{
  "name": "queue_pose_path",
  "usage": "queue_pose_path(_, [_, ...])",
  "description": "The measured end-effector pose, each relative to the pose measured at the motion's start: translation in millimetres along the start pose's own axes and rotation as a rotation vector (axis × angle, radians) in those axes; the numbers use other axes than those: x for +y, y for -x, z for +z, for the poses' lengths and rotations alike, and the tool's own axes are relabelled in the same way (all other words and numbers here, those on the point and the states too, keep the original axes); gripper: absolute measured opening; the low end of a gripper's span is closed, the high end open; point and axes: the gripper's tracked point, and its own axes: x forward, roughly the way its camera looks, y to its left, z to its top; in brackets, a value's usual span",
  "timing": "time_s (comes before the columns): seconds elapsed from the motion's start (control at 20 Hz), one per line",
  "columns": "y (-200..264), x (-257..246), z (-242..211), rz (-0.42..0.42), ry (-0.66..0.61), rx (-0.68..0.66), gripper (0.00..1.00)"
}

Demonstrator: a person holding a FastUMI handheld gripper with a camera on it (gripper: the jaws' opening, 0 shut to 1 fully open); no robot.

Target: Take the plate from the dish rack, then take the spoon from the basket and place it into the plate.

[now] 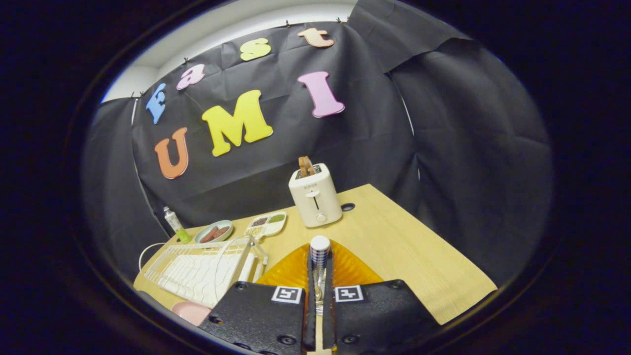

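Your gripper (319, 276) is clenched on the spoon (319, 252), with both fingers pressing its handle, which points ahead. Directly beneath lies the orange plate (286, 271) on the table (404, 246). Beside it stands the white dish rack (197, 271). Farther on, 1 dish (213, 231) holds brown pieces and 1 divided tray (266, 224) holds grains. Beyond, the toaster (315, 197) holds toast (305, 166).

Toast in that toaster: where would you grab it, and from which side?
Probably by its exposed top, coming straight down: the toast stands upright in the slot of the toaster, so only that part is free. Set the fingers across its flat faces. For now the gripper is shut on the spoon, over the orange plate.
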Motion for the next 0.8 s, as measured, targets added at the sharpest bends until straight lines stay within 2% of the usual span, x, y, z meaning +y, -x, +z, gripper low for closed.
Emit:
queue_pose_path(0.15, [18.9,6.2,30.6,-0.051,0.018,-0.093,0.11])
queue_pose_path(0.4, [64.7,41.0,61.7,-0.062,0.054,-0.181,0.11])
queue_pose_path(0.6, [109.7,85.2,59.9,-0.034,0.069,-0.195,0.10])
queue_pose_path(0.8, [139.2,138.5,35.4,0.024,0.071,-0.155,0.10])
